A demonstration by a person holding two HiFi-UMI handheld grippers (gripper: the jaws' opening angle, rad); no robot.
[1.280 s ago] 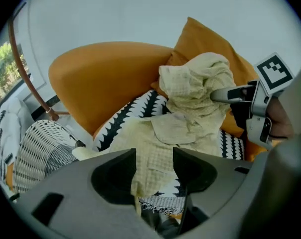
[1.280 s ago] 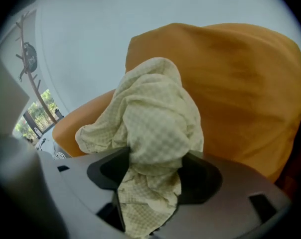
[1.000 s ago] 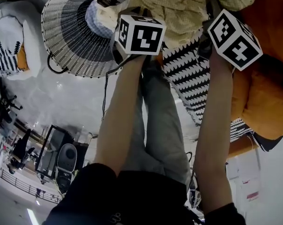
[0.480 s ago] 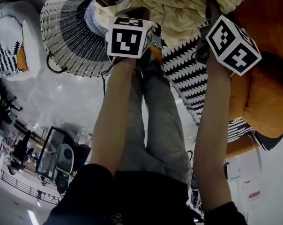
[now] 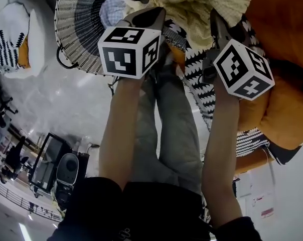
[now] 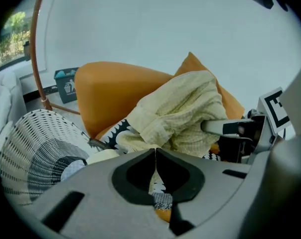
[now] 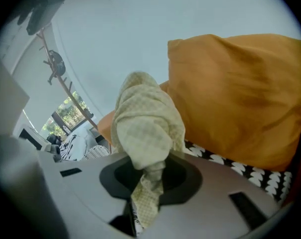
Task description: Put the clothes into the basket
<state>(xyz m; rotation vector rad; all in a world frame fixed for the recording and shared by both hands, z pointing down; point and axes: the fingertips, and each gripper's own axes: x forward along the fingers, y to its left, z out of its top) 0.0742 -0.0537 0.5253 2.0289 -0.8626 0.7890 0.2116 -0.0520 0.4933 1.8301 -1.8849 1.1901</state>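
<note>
The pale yellow garment [image 5: 196, 4] is gathered above the black-and-white patterned cushion [image 5: 204, 84] and in front of the orange cushion [image 7: 240, 93], and it is gripped at two places. A bunched fold is clamped in the right hand-held gripper [image 7: 148, 167], whose jaws have just been closing on it, and a tail of cloth hangs through behind them. The left hand-held gripper [image 6: 154, 152] is closed to a seam, with a thin edge of the garment caught at its tips. The woven basket [image 5: 73, 31] is seen just left of that gripper, its open rim turned toward it and a light blue cloth [image 5: 111, 11] inside. Pale floor [image 5: 66, 104] is left open beside the basket's near rim.
</note>
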